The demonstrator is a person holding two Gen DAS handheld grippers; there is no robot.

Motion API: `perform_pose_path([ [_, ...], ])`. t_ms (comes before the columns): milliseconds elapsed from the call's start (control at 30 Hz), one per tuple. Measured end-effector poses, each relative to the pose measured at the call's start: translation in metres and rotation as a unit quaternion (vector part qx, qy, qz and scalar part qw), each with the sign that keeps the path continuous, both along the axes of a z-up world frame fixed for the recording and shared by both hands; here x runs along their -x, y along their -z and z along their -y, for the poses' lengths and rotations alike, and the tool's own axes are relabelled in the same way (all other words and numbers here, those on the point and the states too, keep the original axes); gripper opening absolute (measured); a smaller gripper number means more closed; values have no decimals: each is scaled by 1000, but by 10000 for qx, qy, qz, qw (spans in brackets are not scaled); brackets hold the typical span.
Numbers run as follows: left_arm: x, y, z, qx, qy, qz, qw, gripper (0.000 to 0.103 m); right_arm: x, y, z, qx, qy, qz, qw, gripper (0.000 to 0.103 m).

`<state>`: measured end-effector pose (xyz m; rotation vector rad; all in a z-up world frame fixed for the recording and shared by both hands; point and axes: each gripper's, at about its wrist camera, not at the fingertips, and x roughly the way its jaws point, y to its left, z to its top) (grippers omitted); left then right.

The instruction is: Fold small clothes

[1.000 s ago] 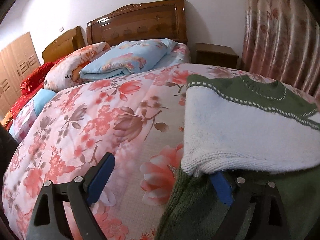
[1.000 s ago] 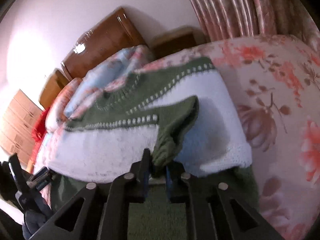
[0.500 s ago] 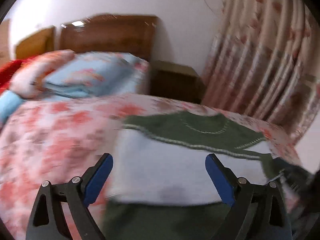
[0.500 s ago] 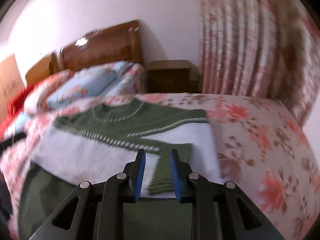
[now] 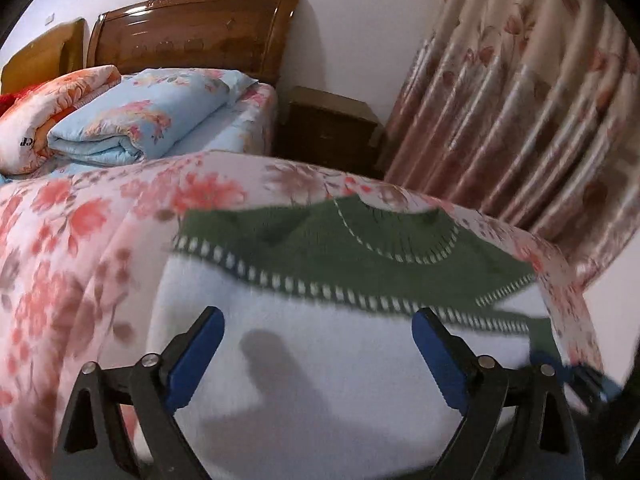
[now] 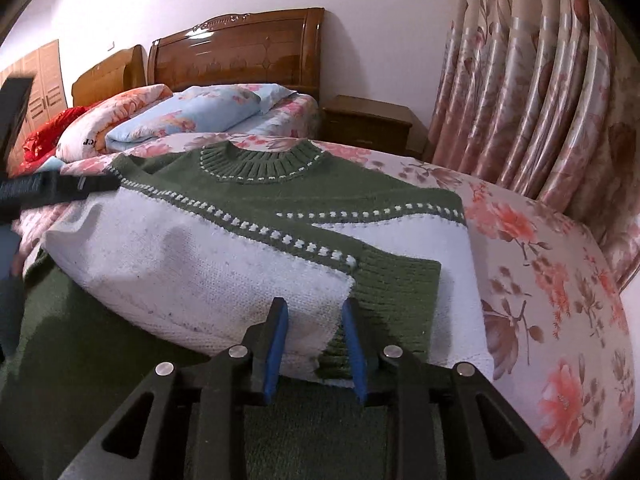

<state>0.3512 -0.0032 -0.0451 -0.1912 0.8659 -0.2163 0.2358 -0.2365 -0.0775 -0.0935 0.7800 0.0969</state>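
A green and white knitted sweater lies flat on the floral bedspread, collar toward the headboard, with both sleeves folded across the white chest. It also shows in the left wrist view. My right gripper is open, its blue pads apart just above the green cuff of the folded sleeve. My left gripper is wide open and empty above the white chest; it also shows in the right wrist view at the sweater's left shoulder.
Folded quilts and a pillow lie by the wooden headboard. A wooden nightstand stands beside the bed. Floral curtains hang at the right. The bed edge drops off at the right.
My right gripper opened and let go of the green sleeve cuff, which now lies on the chest. My left gripper swung right from the sweater's left edge to over its chest.
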Motion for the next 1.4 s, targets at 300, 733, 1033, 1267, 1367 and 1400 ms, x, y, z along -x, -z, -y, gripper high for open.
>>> perform_pose_path([
  [300, 8, 5, 18, -398, 46, 130, 9991, 103, -2, 2, 11, -412, -66, -43, 9991, 32],
  [733, 45, 2, 15, -446, 384, 142, 9982, 103, -5, 3, 10, -364, -92, -52, 9993, 34],
  [1033, 139, 29, -3, -1194, 409, -279, 9916, 103, 50, -4, 18, -240, -7, -212, 9995, 34],
  [1267, 226, 12, -42, -909, 31, 272, 9955, 103, 134, 12, 37, -346, -25, -471, 9983, 34],
  [1367, 262, 14, -61, -858, -148, 343, 9956, 103, 167, 12, 46, -422, -73, -452, 9981, 34],
  [1400, 271, 15, -68, -814, -201, 341, 9959, 103, 173, 12, 48, -465, -65, -437, 9979, 34],
])
